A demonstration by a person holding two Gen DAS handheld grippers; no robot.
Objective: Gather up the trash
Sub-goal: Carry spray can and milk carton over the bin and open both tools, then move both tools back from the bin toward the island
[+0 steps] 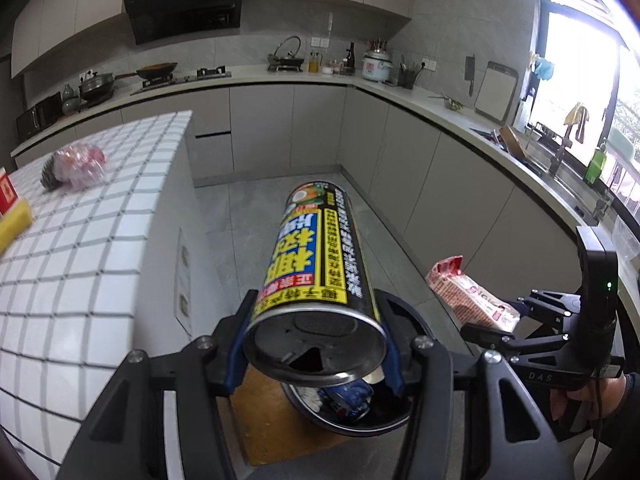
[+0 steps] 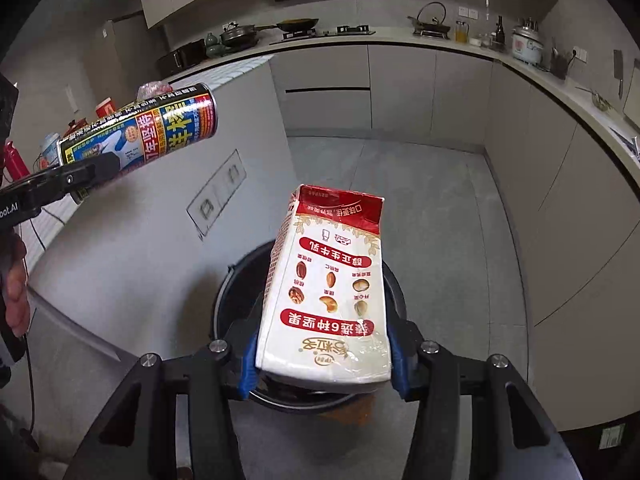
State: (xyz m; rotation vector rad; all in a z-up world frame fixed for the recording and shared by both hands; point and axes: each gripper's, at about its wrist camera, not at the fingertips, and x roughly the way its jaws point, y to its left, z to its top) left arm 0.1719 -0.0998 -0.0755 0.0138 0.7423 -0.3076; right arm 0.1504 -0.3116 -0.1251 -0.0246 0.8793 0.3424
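My left gripper (image 1: pixel 314 344) is shut on a tall black, yellow and blue drink can (image 1: pixel 316 268), held lying along the fingers above a black trash bin (image 1: pixel 360 420) that holds a crushed blue can. My right gripper (image 2: pixel 322 356) is shut on a white and red milk carton (image 2: pixel 328 292), held over the same black bin (image 2: pixel 236 292). The can (image 2: pixel 152 132) and left gripper also show at the left of the right wrist view. The carton (image 1: pixel 472 292) and right gripper show at the right of the left wrist view.
A white tiled counter (image 1: pixel 92 248) stands to the left with a crumpled plastic bag (image 1: pixel 76 166) and a red and yellow package (image 1: pixel 12 208) on it. Grey cabinets (image 1: pixel 460 184) run along the back and right. An orange mat (image 1: pixel 272 424) lies under the bin.
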